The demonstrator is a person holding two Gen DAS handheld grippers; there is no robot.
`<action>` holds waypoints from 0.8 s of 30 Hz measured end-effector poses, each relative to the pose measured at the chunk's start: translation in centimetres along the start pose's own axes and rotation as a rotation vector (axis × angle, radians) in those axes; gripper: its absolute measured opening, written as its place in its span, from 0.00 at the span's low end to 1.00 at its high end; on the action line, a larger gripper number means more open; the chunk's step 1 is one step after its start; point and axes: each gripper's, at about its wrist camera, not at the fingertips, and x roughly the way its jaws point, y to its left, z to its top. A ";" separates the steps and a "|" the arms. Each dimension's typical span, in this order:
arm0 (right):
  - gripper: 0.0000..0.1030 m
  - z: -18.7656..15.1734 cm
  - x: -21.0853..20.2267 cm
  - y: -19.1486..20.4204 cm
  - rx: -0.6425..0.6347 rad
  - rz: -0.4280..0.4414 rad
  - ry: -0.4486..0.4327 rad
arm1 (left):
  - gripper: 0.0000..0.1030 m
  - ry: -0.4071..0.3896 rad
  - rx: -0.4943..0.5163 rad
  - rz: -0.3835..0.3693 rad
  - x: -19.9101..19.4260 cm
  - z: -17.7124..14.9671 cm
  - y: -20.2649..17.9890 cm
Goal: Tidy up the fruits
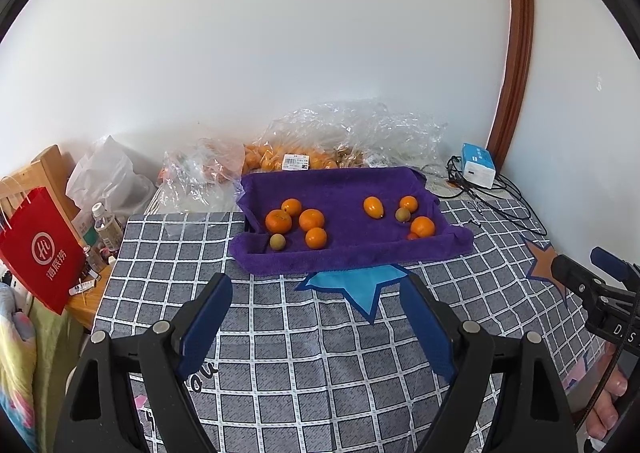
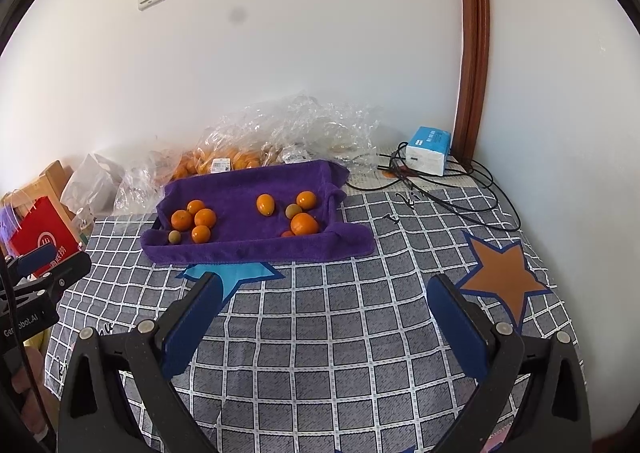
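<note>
Left wrist: purple tray (image 1: 352,253), perhaps ten fruits (image 1: 311,219).

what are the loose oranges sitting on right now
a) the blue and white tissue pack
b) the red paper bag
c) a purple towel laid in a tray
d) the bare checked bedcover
c: the round orange citrus fruits lie in two clusters on the purple terry towel that lines a shallow tray, with two small greenish-brown fruits among them.
</note>
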 end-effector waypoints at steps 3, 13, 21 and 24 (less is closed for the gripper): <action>0.98 0.0 0.1 0.0 0.003 0.001 0.005 | 0.83 0.006 0.000 0.005 0.2 -0.1 0.1; 0.98 -0.1 0.4 0.3 -0.007 -0.007 0.007 | 0.83 0.007 -0.016 0.000 0.3 -0.2 0.4; 0.98 -0.1 0.4 0.3 -0.014 -0.007 0.005 | 0.83 0.010 -0.021 0.006 0.4 -0.2 0.6; 0.98 -0.1 0.4 0.4 -0.011 -0.003 0.006 | 0.83 0.009 -0.020 0.008 0.4 -0.2 0.6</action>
